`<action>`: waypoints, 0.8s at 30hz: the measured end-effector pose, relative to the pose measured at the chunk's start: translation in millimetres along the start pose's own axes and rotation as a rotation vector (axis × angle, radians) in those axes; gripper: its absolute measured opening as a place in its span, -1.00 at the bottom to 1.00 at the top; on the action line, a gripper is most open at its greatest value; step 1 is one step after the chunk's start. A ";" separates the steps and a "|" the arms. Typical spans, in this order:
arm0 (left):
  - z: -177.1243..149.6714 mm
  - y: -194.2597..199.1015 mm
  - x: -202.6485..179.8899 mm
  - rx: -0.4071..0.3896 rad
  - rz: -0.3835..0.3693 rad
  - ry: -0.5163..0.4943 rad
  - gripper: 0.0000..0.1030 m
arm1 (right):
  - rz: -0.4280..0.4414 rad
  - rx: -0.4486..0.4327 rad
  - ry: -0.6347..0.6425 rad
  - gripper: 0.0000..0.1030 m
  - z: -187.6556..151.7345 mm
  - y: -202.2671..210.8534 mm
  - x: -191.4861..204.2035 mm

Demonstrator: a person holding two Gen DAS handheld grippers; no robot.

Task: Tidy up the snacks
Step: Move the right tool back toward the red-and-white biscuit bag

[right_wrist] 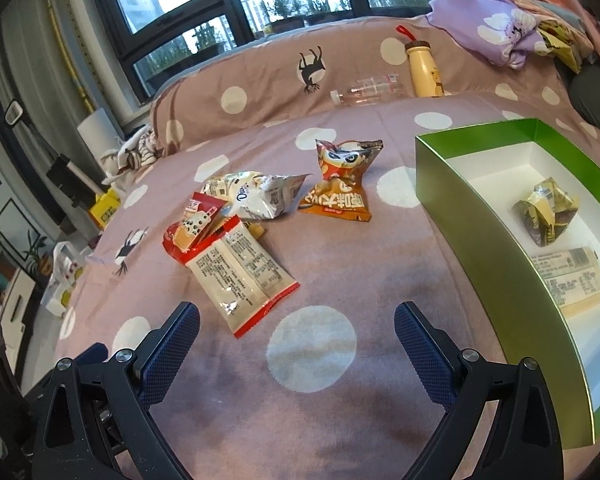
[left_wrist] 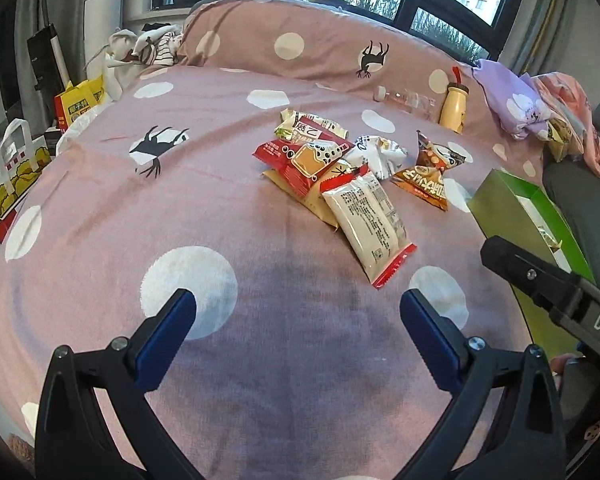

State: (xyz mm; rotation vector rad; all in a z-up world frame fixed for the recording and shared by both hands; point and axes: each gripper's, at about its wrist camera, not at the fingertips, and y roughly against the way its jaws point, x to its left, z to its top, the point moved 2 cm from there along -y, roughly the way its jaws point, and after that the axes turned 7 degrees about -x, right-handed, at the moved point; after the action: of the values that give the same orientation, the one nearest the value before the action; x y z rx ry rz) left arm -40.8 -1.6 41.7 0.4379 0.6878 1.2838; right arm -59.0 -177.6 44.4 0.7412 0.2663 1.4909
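Two crumpled and flat snack packets already lie inside the green cardboard box with a white interior (right_wrist: 476, 216), which sits on the pink polka-dot bedspread (left_wrist: 180, 200). Beside it, a loose pile of snack packets (left_wrist: 340, 168) rests mid-bed. Left gripper (left_wrist: 298, 312) and right gripper (right_wrist: 296, 326) hover spread wide, holding nothing.

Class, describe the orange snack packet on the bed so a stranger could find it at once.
Start at the green box on the spotted pink bedspread. Just left of it lies the orange packet, apart from the snack pile. It alone is orange, puffy, with a cartoon face.
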 end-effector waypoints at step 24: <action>4.3 9.3 -5.4 -0.060 -0.055 -0.030 0.99 | 0.038 0.017 -0.003 0.99 -1.2 -4.0 7.1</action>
State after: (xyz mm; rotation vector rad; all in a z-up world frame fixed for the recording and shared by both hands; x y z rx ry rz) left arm -45.2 -4.2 52.1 0.3859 0.6306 1.2404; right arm -55.7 -170.1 43.1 0.7657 0.2646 1.5254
